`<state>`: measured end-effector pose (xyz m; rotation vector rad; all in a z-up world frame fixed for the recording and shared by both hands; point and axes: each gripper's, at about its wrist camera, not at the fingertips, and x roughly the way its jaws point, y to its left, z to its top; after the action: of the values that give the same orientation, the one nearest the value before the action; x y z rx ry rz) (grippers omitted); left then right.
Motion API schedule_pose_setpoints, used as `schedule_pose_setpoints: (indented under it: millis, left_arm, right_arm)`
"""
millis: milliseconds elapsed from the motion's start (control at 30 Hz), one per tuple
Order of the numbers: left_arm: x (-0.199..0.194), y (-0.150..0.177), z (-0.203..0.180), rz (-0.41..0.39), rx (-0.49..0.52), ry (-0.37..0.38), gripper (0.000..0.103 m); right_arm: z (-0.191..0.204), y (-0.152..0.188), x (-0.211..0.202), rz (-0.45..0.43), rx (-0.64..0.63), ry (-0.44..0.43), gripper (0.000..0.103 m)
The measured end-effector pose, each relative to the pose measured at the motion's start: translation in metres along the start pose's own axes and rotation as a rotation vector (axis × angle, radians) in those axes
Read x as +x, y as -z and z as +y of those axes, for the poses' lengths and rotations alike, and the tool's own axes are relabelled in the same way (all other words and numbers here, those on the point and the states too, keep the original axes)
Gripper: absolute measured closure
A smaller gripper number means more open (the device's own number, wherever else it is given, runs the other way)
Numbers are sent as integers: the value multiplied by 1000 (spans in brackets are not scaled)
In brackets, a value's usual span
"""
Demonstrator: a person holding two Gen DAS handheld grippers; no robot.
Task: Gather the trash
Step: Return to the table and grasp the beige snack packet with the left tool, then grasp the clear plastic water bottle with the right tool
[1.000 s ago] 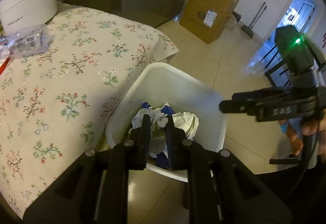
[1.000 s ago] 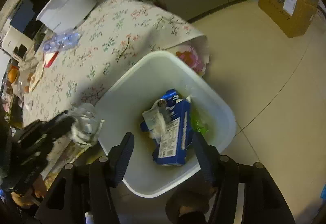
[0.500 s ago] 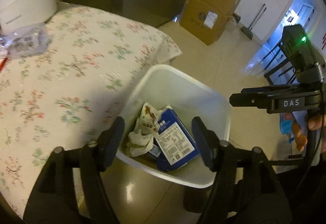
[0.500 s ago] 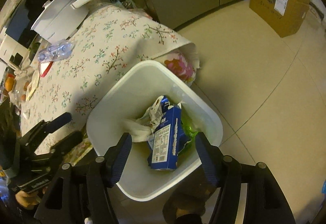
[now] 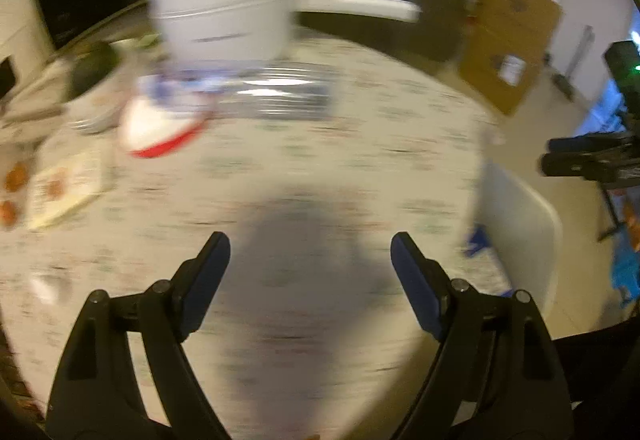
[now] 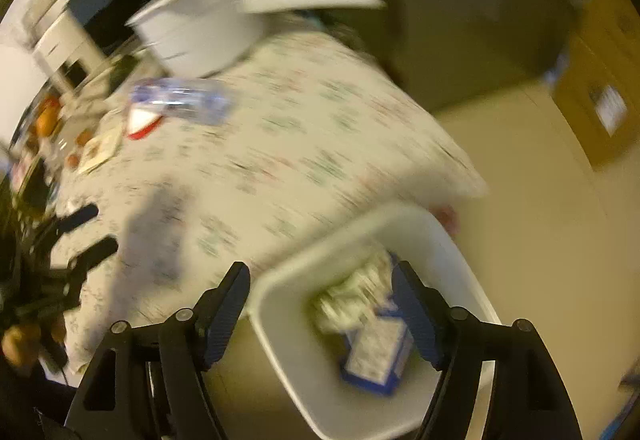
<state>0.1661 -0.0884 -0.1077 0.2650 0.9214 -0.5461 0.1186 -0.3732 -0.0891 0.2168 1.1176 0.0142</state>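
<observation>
Both grippers left the bin and opened empty

The left gripper (image 5: 310,266) swung from above the white bin (image 5: 520,224) to over the floral tablecloth (image 5: 320,144); its jaws had just been opening, with nothing between them. The crumpled paper (image 6: 352,296) it had carried lay in the bin beside the blue carton (image 6: 378,356). The right gripper (image 6: 320,300) shifted toward the bin's table-side rim, jaws likewise just opening, empty.

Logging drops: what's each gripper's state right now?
Left gripper: open, jaws just widened, empty.
Right gripper: open, jaws just widened, empty.
</observation>
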Motion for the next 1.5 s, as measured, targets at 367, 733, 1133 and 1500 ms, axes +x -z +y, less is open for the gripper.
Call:
schedule_pose_setpoints:
  millis: [367, 733, 1133, 1500]
  left_arm:
    - [11, -5, 241, 51, -315, -201, 20]
    - [73, 5, 344, 32, -589, -6, 26]
    - [81, -8, 301, 28, -473, -42, 102]
    - [-4, -17, 253, -105, -439, -41, 103]
  right_arm:
    - [145, -118, 83, -27, -374, -37, 20]
    - [179, -172, 179, 15, -554, 74, 14]
    - [196, -157, 194, -3, -621, 88, 24]
    - [170, -120, 114, -36, -494, 53, 42]
